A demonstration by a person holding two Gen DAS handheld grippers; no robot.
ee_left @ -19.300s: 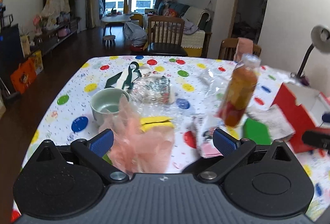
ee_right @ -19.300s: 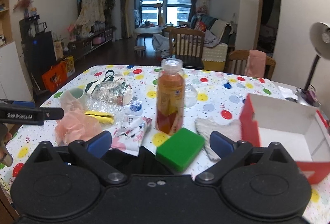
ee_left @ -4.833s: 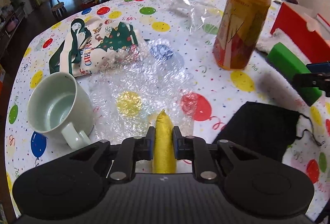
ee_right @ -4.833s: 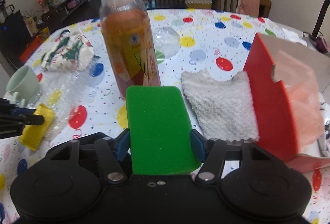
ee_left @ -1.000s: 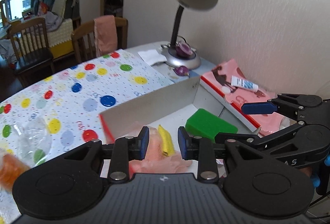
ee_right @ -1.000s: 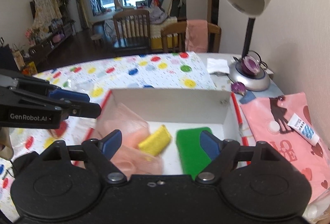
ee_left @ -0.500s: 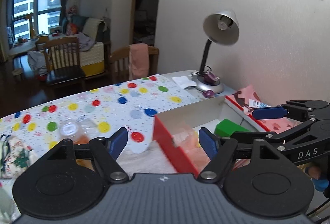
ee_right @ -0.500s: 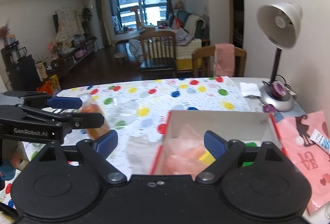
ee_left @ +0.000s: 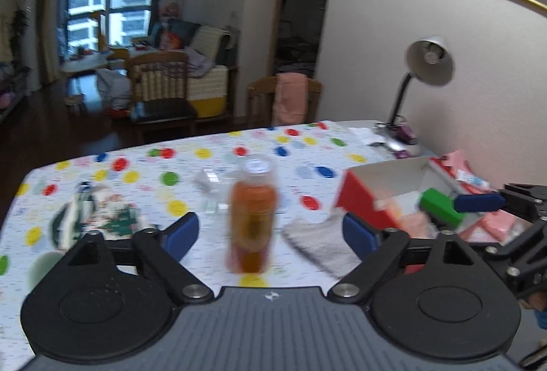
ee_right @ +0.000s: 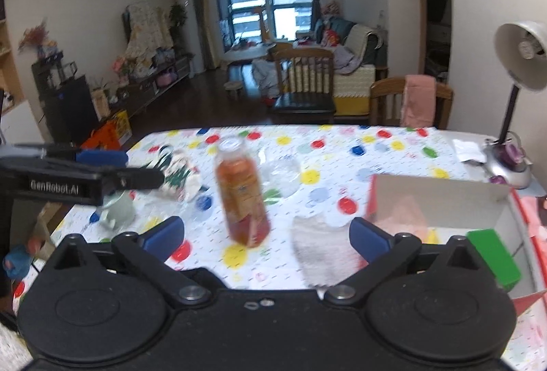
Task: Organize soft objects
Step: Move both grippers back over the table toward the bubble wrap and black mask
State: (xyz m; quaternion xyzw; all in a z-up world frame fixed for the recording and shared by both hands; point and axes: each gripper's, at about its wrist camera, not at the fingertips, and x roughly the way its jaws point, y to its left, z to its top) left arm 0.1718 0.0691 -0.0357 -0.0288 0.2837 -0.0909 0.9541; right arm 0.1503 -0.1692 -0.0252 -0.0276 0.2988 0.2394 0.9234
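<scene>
A red box with a white inside (ee_left: 359, 200) (ee_right: 441, 191) stands at the table's right. In it lie a green sponge (ee_left: 441, 205) (ee_right: 494, 256), a pink mesh (ee_right: 405, 213) and a yellow piece (ee_right: 431, 236). A grey-white cloth (ee_left: 321, 242) (ee_right: 324, 254) lies on the table left of the box. A Christmas-print fabric pouch (ee_left: 102, 213) (ee_right: 179, 176) lies at the left. My left gripper (ee_left: 270, 234) is open and empty above the table. My right gripper (ee_right: 266, 236) is open and empty.
An orange drink bottle (ee_left: 253, 217) (ee_right: 241, 191) stands mid-table, blurred. A pale green mug (ee_right: 118, 210) and clear bubble wrap (ee_right: 280, 172) lie on the dotted tablecloth (ee_left: 205, 166). A desk lamp (ee_right: 519, 63) and a pink bag (ee_left: 492, 220) are at the right.
Both grippers have pulled back and swung left from the box. The bottle, cloth and pouch have come into view. Both stay open and empty.
</scene>
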